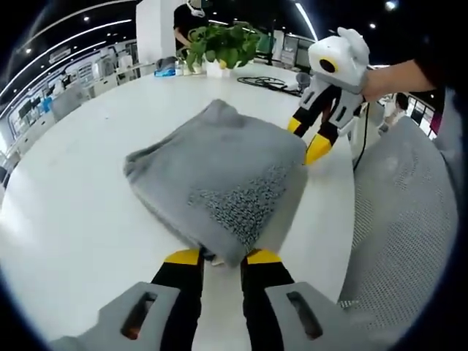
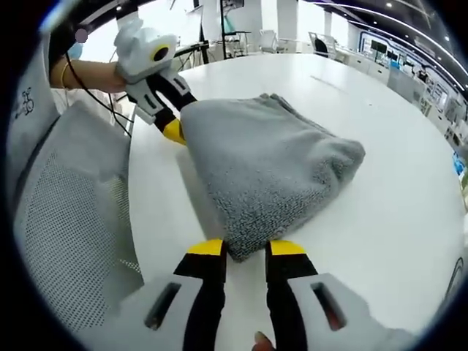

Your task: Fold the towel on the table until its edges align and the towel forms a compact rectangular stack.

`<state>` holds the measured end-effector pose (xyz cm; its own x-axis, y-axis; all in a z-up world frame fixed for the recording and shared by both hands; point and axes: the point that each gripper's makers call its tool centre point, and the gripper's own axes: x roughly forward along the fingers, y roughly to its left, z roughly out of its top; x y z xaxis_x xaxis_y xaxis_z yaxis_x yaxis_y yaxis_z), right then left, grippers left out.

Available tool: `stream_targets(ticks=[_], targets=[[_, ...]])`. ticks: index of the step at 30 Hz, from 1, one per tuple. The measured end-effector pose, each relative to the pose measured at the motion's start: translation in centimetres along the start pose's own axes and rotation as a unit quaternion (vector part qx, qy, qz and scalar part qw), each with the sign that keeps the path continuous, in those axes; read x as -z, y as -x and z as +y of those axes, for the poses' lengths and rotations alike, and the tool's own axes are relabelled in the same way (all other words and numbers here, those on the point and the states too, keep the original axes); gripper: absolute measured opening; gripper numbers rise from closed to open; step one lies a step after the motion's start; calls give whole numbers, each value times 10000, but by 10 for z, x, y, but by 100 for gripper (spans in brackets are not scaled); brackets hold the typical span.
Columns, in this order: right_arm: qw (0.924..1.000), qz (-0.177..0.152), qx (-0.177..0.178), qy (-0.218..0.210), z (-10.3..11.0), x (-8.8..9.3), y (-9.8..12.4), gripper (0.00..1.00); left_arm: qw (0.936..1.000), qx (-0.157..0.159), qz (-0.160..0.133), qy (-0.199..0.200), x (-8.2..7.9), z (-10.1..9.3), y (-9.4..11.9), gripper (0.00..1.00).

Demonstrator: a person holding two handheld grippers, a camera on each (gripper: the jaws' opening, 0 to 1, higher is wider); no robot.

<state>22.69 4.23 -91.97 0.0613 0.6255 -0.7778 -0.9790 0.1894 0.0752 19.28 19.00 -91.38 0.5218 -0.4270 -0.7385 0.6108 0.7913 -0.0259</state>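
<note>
Grey towel [image 1: 219, 172] lay bunched on the white table [image 1: 73, 219] w/ one corner clamped between left gripper [image 1: 222, 257] tips & another between right gripper [image 2: 247, 248] tips; prob. soft, floppy, light, so best held by corners.

A white table [image 1: 88, 219], a grey mesh chair [image 1: 409, 219], a potted plant [image 1: 223, 45] and ceiling light strips [image 1: 73, 33].
</note>
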Motion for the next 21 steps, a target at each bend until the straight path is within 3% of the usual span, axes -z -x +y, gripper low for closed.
stream_targets(ticks=[10,21], targets=[[10000,-43,27,14,-10,-12,-7,18,9999,-83,-59,123,-2,14,-1,18],[9998,-136,115,7,-31,-35,-21,18,9998,-204,-33,-29,-9,50,-5,18]])
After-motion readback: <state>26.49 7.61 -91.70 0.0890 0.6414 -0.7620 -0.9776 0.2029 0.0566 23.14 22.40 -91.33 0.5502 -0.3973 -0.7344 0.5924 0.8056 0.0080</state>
